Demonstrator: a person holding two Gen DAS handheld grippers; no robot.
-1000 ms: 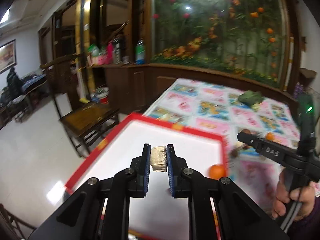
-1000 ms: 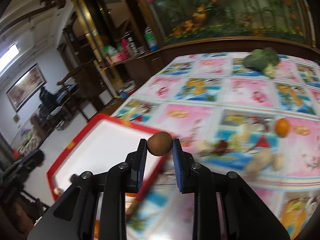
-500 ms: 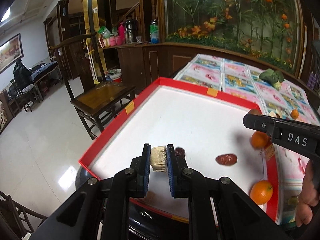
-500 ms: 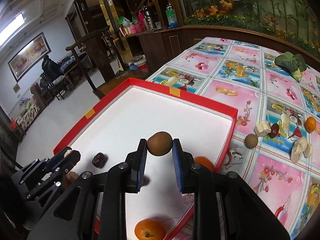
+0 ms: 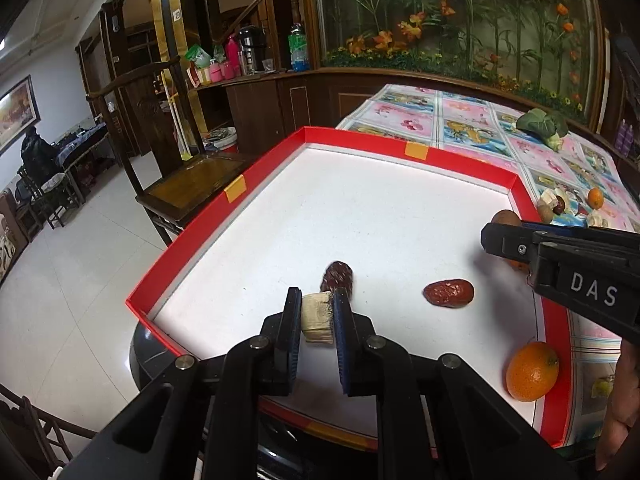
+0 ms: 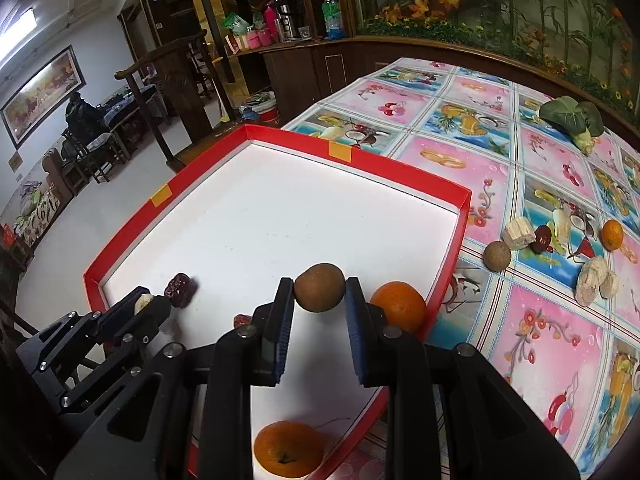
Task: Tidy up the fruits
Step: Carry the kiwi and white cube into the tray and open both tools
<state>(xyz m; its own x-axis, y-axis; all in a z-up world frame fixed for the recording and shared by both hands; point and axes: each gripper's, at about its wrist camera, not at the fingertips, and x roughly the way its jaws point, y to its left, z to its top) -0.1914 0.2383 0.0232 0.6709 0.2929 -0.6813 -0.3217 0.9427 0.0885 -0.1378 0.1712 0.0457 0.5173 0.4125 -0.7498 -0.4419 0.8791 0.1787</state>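
Observation:
A red-rimmed tray (image 5: 236, 193) (image 6: 420, 178) with a white floor lies at the table's near corner. My left gripper (image 5: 317, 312) is shut on a pale sugarcane chunk (image 5: 316, 318), low over the tray's near left part, beside a dark red date (image 5: 338, 276). Another date (image 5: 449, 293) and an orange (image 5: 532, 372) lie in the tray. My right gripper (image 6: 320, 300) is shut on a round brown fruit (image 6: 319, 287) over the tray's right side, next to an orange (image 6: 398, 306); a second orange (image 6: 289, 454) lies below it.
On the fruit-print tablecloth (image 6: 532, 344) right of the tray lie a brown fruit (image 6: 497, 256), pale chunks (image 6: 518, 233), a date (image 6: 543, 237), an orange (image 6: 613, 234) and a green vegetable (image 6: 572, 118). A wooden chair (image 5: 180, 184) stands left of the tray. A hand (image 5: 620, 412) holds the right gripper.
Both grippers have moved lower and further in over the tray, each still holding its piece. The dates and oranges in the tray now sit closer in view.

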